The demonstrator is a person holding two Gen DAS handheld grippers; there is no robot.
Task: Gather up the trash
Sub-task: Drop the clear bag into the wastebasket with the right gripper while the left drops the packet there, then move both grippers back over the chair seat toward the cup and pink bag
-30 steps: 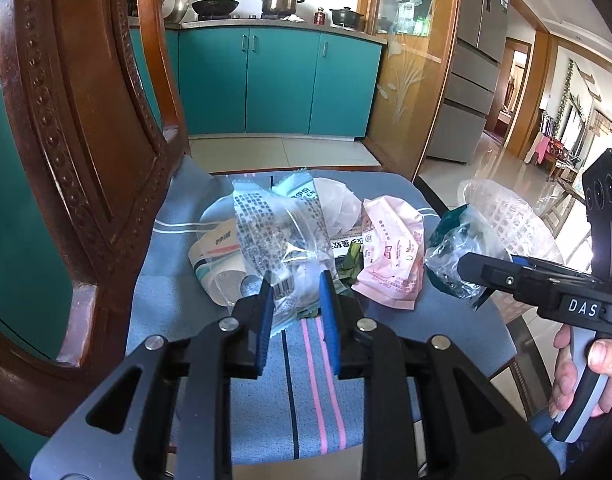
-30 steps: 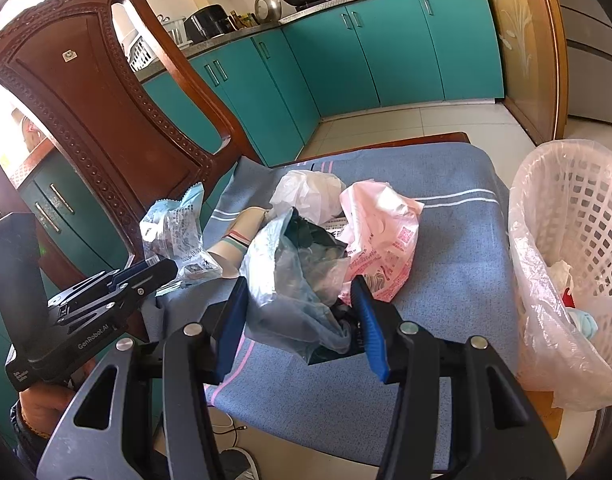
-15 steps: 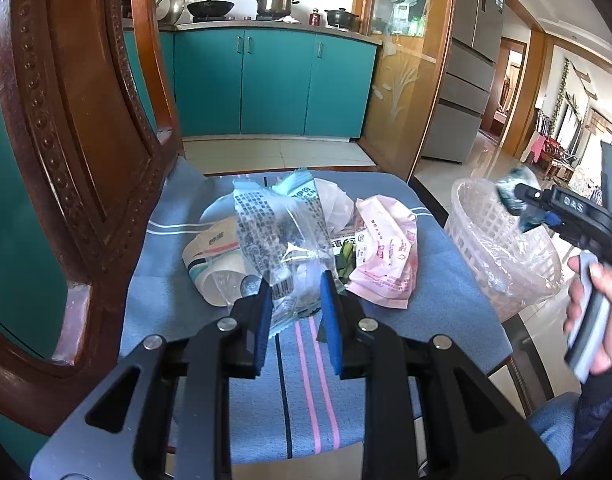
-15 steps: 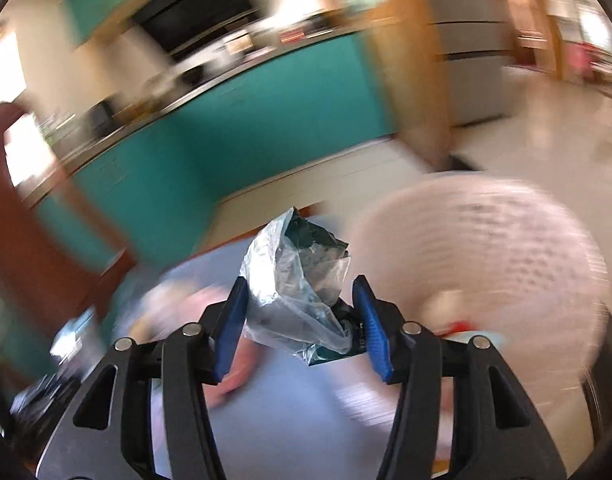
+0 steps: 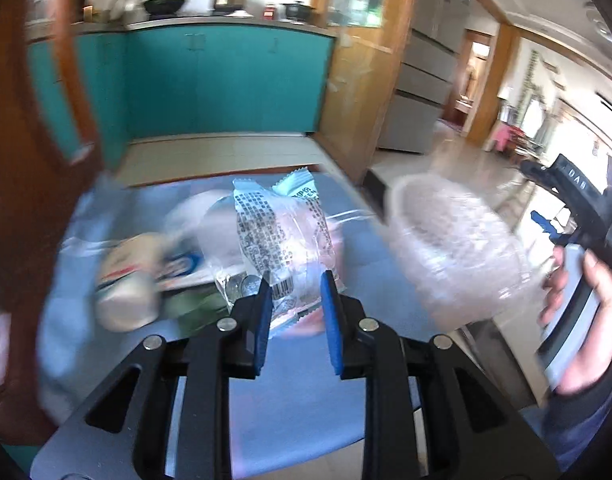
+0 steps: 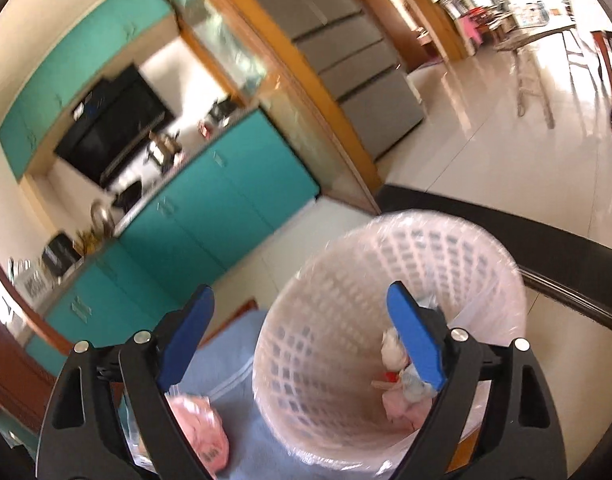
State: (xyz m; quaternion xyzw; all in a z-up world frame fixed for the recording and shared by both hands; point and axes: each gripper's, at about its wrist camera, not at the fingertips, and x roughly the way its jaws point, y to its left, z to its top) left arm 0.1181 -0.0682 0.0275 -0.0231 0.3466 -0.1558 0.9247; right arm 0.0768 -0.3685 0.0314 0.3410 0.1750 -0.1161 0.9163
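Note:
My left gripper [image 5: 296, 300] is shut on a clear printed snack wrapper [image 5: 280, 232] and holds it above the blue cloth [image 5: 298, 408]. A paper cup [image 5: 134, 284] and other wrappers lie blurred on the cloth behind it. My right gripper [image 6: 302, 320] is open and empty, above the white mesh trash basket [image 6: 346, 280], which is lined with a clear bag and holds several pieces of trash [image 6: 402, 384]. The right gripper [image 5: 562, 196] also shows in the left wrist view beside the basket [image 5: 454, 252]. A pink wrapper [image 6: 202, 428] lies on the cloth.
A dark wooden chair back [image 5: 34, 160] rises at the left. Teal kitchen cabinets [image 5: 226, 80] and a tiled floor [image 6: 506, 152] lie beyond. A dark edge [image 6: 546, 256] runs behind the basket.
My right gripper swung over the basket, opened and let go of the clear bag with green trash. My left gripper moved right toward the basket with its wrapper still held.

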